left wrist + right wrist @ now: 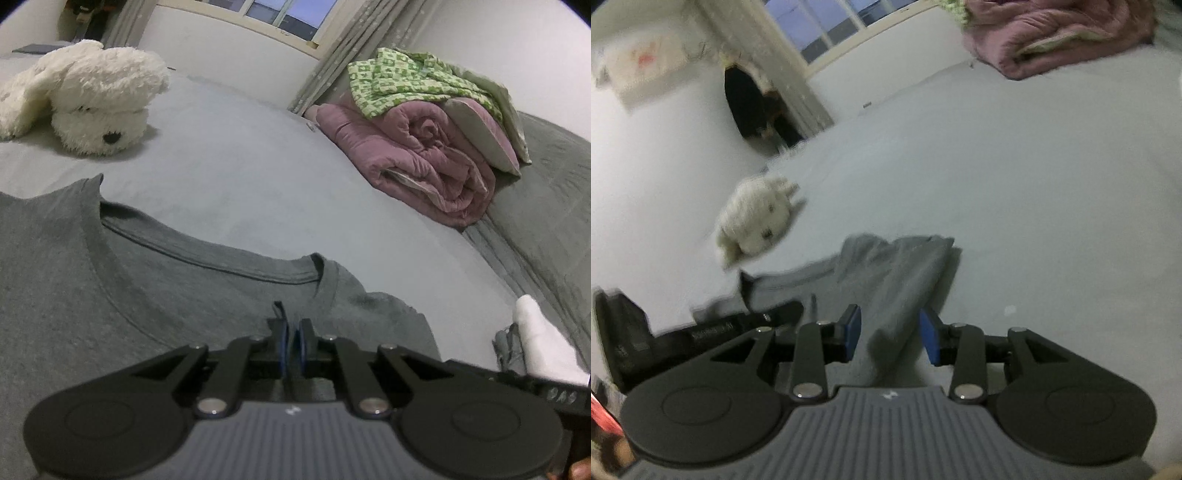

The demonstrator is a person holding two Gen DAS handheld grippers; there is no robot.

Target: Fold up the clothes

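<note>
One grey T-shirt; left hand-held gripper pinched closed on it, right hand-held gripper parted.

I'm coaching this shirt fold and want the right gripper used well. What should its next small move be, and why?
Probably close the right gripper on the grey T-shirt sleeve. Its blue pads stand apart with the sleeve between them, untouched, while the left gripper is already pinched shut on the shirt below the collar. Both need a hold before lifting the fold.
</note>
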